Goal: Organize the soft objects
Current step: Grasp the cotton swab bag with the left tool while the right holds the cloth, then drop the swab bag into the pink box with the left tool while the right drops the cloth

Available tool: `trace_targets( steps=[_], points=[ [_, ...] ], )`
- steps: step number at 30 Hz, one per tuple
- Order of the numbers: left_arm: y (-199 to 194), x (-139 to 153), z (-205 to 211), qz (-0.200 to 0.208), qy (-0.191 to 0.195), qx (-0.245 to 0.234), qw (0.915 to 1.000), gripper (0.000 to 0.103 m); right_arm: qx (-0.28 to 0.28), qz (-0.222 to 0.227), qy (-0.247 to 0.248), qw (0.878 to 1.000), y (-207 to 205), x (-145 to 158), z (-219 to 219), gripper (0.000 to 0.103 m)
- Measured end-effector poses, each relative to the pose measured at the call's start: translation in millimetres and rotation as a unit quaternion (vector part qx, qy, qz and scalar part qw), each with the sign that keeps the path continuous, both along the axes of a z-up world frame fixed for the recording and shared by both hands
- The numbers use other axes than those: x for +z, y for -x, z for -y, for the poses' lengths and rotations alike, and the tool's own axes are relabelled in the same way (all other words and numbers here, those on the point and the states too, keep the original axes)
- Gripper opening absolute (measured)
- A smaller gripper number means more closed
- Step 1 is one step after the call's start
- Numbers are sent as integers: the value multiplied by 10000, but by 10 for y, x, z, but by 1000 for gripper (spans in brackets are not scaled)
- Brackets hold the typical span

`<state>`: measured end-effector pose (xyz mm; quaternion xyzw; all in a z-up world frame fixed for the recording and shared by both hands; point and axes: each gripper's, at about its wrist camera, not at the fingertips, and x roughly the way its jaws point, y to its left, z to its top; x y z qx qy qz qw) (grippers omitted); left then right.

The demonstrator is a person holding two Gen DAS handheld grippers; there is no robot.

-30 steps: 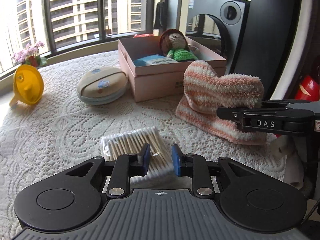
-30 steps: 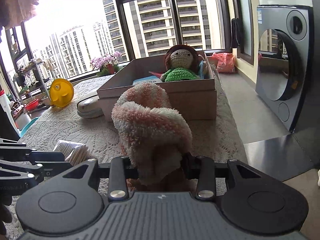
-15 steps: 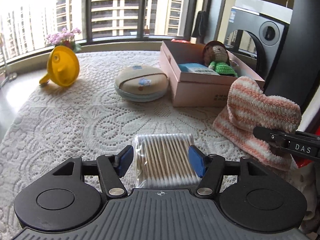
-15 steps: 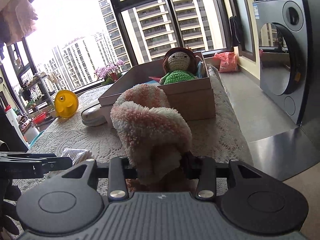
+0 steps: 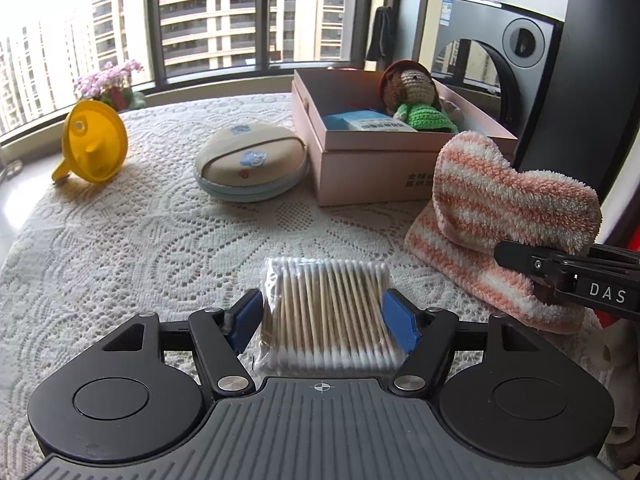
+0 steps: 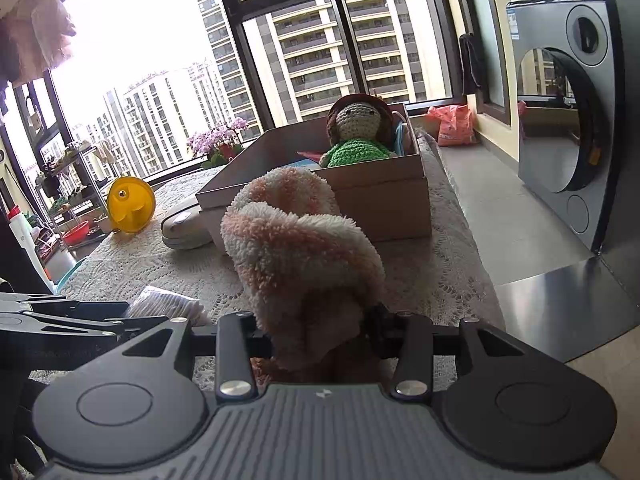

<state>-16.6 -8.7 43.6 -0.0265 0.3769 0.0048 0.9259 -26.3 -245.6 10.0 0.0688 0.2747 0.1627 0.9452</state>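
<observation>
Lace-covered surface (image 5: pixel 132 248) by high windows, left gripper (image 5: pixel 322 322) jaws just spread wide around the light, crinkly cotton swab pack (image 5: pixel 326 312), not yet pinching, right gripper (image 6: pixel 320 340) jaws clamped on the floppy striped towel's (image 6: pixel 296 248) bunched lower folds near the pink box (image 5: pixel 372 168).

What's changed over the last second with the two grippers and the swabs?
The left gripper has just opened wide; its blue pads now straddle the cotton swab pack, which lies on the lace tablecloth, not yet squeezed. The right gripper stays clamped on the striped fluffy cloth. Pink box, doll and funnel unchanged.
</observation>
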Motion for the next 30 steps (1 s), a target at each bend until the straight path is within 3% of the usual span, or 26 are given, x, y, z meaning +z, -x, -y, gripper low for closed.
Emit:
trace_targets(
  steps=[14, 17, 20, 25, 30],
  points=[
    [-40, -52, 43, 87, 22, -100, 9999, 75, -1, 24, 61, 10000, 5, 7, -4, 42],
    [11, -37, 68, 200, -84, -274, 9994, 69, 3, 43, 49, 10000, 10, 7, -2, 42],
    [112, 25, 69, 357, 81, -628, 9974, 66, 16, 122, 14, 9999, 60, 54, 34, 41],
    [-32, 416, -1, 928, 160, -866, 9918, 66, 64, 714, -137, 9973, 256, 434, 279, 41],
    [-778, 870, -5, 1807, 343, -903, 9788, 69, -411, 989, -134, 9942, 262, 682, 573, 41]
  ],
)
